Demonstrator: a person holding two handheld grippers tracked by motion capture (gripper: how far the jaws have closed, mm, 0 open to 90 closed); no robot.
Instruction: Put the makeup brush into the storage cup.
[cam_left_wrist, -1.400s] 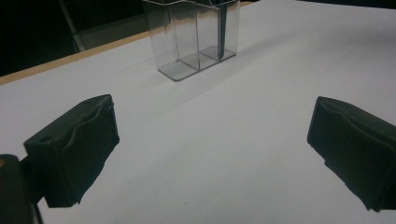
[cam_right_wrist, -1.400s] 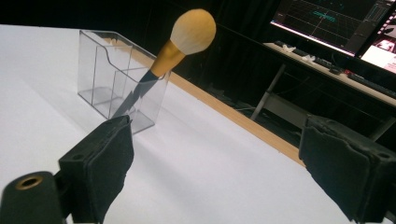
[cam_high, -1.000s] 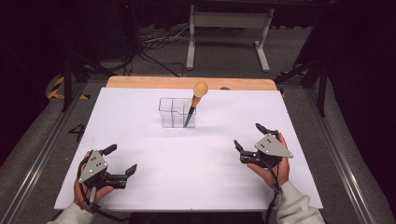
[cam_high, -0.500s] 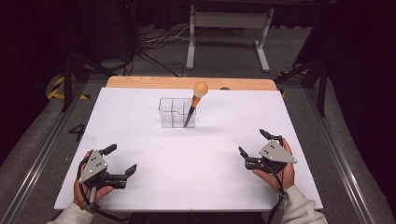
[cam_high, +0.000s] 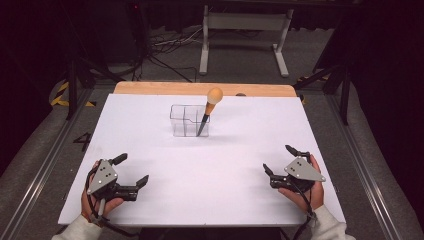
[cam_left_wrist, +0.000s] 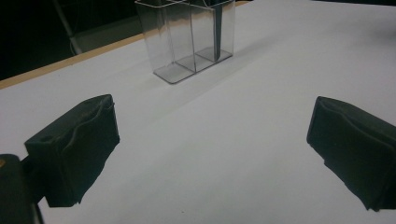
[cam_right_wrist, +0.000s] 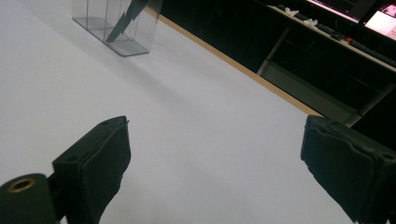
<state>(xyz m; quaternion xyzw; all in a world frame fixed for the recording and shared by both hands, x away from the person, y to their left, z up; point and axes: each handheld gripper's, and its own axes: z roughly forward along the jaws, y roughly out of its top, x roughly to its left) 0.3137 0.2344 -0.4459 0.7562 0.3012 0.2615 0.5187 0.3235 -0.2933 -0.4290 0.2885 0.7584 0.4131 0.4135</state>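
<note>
**Both grippers spread and empty, tool standing in the clear holder**

Your left gripper (cam_high: 131, 170) sits near the front left corner of the white table (cam_high: 150, 130), held in your left hand (cam_high: 100, 200), its jaws wide apart with nothing between them. In the left gripper view the same gripper (cam_left_wrist: 212, 140) shows only bare white surface in the gap between its two black pads.

Your right gripper (cam_high: 280, 160) rests near the front right of the table, held in your right hand (cam_high: 302, 192), jaws likewise spread with nothing gripped. The right gripper view confirms it: the right gripper (cam_right_wrist: 215, 154) has open table between its pads.

The clear plastic holder (cam_high: 187, 121) stands toward the far middle of the table, well apart from both grippers. It has compartments set side by side. The tool with the round orange handle (cam_high: 214, 95) stands in its right-hand compartment, dark tip down, leaning so the handle tilts up and to the right above the rim. The left gripper view shows the holder (cam_left_wrist: 187, 42) ahead; the right gripper view shows it (cam_right_wrist: 116, 28) at upper left.
</note>
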